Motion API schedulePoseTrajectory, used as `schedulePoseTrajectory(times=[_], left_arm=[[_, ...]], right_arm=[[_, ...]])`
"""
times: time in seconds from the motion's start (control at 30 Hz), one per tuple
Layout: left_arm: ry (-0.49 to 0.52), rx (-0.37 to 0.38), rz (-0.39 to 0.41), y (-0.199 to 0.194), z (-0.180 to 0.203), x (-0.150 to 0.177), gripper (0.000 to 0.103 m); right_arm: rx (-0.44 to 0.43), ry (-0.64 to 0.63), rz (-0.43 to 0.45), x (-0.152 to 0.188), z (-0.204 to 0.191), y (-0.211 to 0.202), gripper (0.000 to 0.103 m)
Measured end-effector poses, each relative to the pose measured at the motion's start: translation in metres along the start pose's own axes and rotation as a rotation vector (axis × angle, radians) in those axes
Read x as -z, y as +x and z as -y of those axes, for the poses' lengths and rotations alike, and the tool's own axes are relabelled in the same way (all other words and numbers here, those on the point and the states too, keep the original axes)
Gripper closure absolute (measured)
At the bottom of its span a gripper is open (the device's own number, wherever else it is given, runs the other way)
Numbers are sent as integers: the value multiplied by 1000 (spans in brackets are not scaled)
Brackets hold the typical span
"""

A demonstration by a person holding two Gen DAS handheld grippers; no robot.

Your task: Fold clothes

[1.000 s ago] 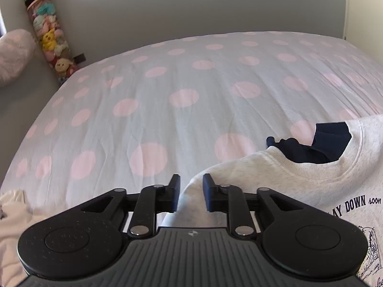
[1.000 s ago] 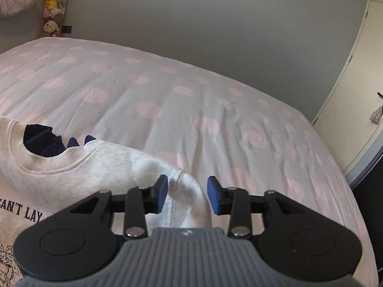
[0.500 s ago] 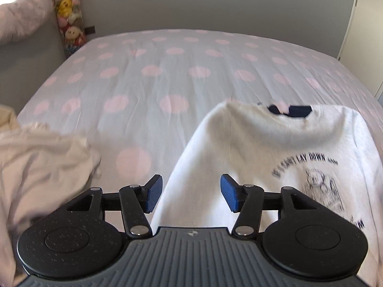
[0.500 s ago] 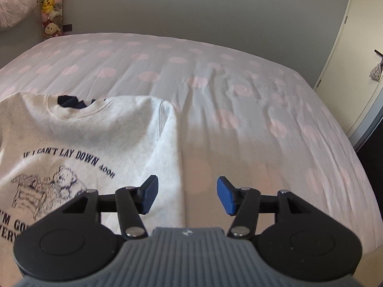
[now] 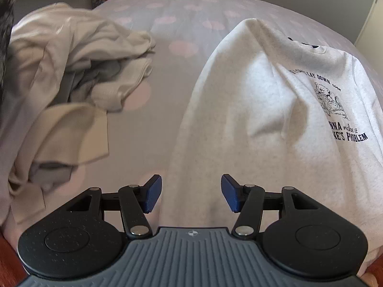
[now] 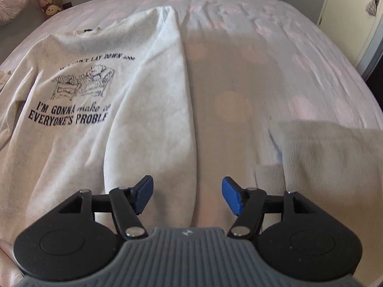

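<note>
Grey sweatshirt [image 6: 79, 119] now lies flat, print up, sleeves folded in, on the spotted bed [image 6: 275, 47]. Left gripper [image 5: 191, 196] and right gripper [image 6: 188, 197], just released from its shoulders, gape empty near the hem; folding looks partway.

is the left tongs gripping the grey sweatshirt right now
No: the left tongs stand wide open just above the grey sweatshirt, with nothing pinched between the blue pads.

Both grippers, left [image 5: 191, 193] and right [image 6: 187, 196], are now wide open and farther back from the light grey printed sweatshirt [image 6: 100, 110], which lies released on the bed
</note>
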State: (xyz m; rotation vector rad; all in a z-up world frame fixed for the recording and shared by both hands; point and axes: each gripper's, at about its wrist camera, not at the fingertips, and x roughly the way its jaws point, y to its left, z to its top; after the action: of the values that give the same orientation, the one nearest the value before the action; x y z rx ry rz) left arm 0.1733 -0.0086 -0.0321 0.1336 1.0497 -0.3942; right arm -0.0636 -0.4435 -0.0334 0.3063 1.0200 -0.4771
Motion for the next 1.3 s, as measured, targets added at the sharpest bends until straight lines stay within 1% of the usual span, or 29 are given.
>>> schedulePoseTrajectory(times=[0.07,0.23,0.33,0.37,0.4,0.47,0.53,0.57,0.6,0.63,0.7,0.73,0.8,0.93,1.03,1.2,1.3], left_arm=[[-45,16,-19,-1,-8,18,50],[-72,3,-36,-3,-9,47,44],[-116,-5,-50,4,-13,59,42],[-132,-7,-55,7,-15,63,42],[-147,-9,-60,10,-16,67,42],[-187,-15,-54,17,-21,75,42],[-232,-11,-23,20,-26,83,42],[-246,-10,-11,19,-27,84,43],[-252,-12,-3,17,-28,83,53],[-259,-8,5,14,-30,81,69],[-293,23,13,8,-36,76,86],[-292,31,18,4,-38,71,90],[-290,47,29,-3,-40,61,95],[-224,43,88,-25,-35,30,97],[-191,27,139,-43,-32,0,97],[-146,-8,222,-71,-27,-55,98],[-108,-61,274,-88,-27,-89,98]], right_arm=[[-13,51,-37,11,8,5,36],[-90,163,-115,30,16,25,36],[-115,206,-129,39,19,37,40],[-135,219,-124,39,21,37,47],[-149,226,-116,40,22,35,52],[-175,238,-97,41,24,31,74],[-176,234,-71,43,24,26,83],[-177,235,-54,44,23,22,91],[-179,236,-36,44,23,19,92],[-179,234,-19,44,23,16,94],[-176,230,13,44,23,9,96],[-178,234,31,43,23,5,96],[-181,248,62,40,26,-2,96],[-162,285,107,27,41,-18,97],[-128,294,144,8,56,-34,97],[-13,265,218,-36,84,-65,97],[56,248,262,-62,101,-84,97]])
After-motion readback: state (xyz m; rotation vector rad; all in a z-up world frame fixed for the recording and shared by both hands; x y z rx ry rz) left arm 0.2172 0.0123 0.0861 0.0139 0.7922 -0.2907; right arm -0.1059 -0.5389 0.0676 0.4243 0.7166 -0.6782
